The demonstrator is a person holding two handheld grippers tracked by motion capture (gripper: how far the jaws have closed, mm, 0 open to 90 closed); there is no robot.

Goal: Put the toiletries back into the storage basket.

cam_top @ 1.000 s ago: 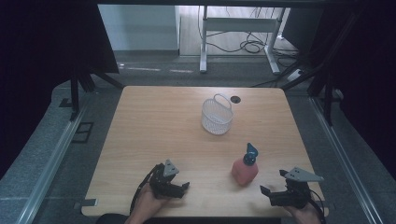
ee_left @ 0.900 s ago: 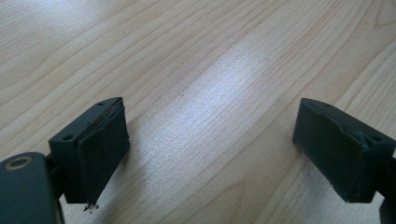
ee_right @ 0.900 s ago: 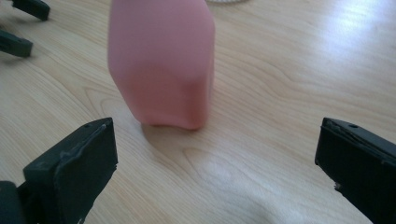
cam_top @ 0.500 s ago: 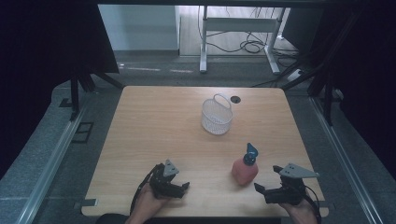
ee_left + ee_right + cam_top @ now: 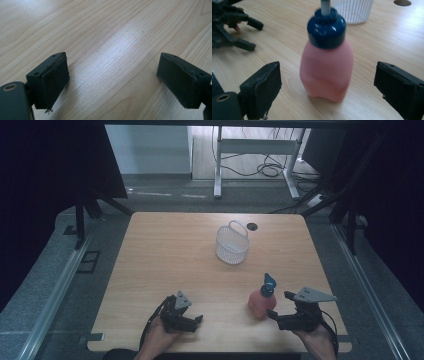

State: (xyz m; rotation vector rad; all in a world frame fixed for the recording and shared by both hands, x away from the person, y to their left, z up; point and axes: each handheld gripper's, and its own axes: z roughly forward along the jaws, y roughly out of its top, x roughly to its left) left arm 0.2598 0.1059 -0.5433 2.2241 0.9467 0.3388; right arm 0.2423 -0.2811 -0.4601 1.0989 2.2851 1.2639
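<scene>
In the high view, a wooden table (image 5: 165, 255) carries three things. The pink bottle (image 5: 260, 301) with its blue pump top stands upright near the front right part of the table. The white basket (image 5: 232, 243) stands farther back, near the middle, well apart from the bottle, and a small round hole (image 5: 251, 226) is in the tabletop just behind the basket. The right gripper (image 5: 274, 306) is held in the person's right hand (image 5: 316, 340) just beside the bottle, on the bottle's right, and it points toward the bottle. The left gripper (image 5: 198, 321) is low at the front left of the table, well apart from the bottle.

In the left gripper view, the left gripper (image 5: 113, 85) has its jaws spread wide, released, with only the bare table (image 5: 107, 37) between them.

In the right gripper view, the right gripper (image 5: 330, 100) has the pink bottle (image 5: 327, 70) standing between its two jaws. The jaws have just been closing, but both pads are clear of the bottle's sides, so the bottle is not grasped. The bottle is a little blurred here, so the top of its pump possibly is cut by the upper edge. The white basket (image 5: 353, 10) is behind the bottle, and the left gripper (image 5: 249, 33) lies at the far left on the table.
</scene>
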